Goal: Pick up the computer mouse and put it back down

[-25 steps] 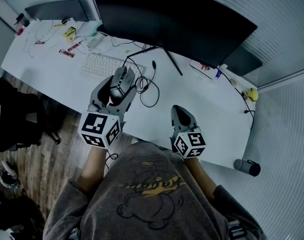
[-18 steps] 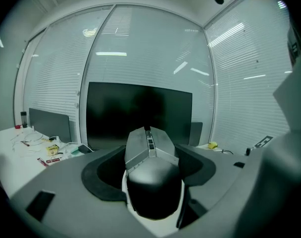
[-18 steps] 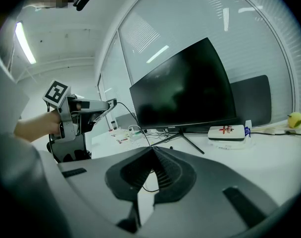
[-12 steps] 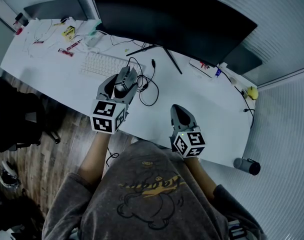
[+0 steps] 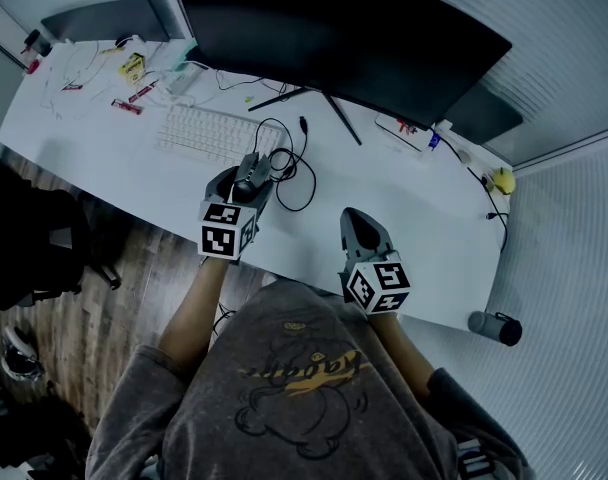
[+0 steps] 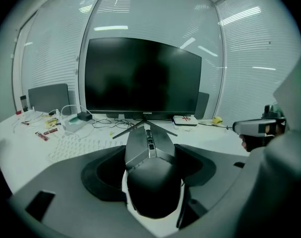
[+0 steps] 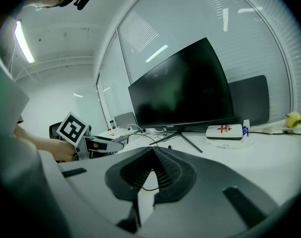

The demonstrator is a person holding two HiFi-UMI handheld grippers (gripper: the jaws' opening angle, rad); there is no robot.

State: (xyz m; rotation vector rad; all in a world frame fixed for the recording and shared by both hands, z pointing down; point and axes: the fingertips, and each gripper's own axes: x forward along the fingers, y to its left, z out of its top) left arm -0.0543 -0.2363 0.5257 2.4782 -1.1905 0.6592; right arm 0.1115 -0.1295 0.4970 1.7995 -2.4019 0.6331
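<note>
The white desk (image 5: 404,208) runs diagonally across the head view, with the dark monitor (image 5: 334,28) along the top and a pale keyboard (image 5: 204,133) at upper left of centre. Just below the keyboard's right end, the left gripper (image 5: 252,175) has its jaws closed on the sides of the computer mouse (image 6: 151,182), which sits lengthwise between them, nose toward the monitor. The right gripper (image 5: 359,226) rests low at centre, well apart from the mouse; its jaws meet at the tips with nothing between them. The mouse's cable (image 5: 294,173) loops on the desk just right of the mouse.

This looks like the put-down step. The mouse seems at or just above the desk, though contact cannot be told. The next move calls for settling it flat, then parting the jaws and drawing the gripper back without tugging the cable.

Against the frame a second ago, the left gripper and mouse appear smaller and further up-frame, so lower and nearer the keyboard; the right gripper is unmoved.
</note>
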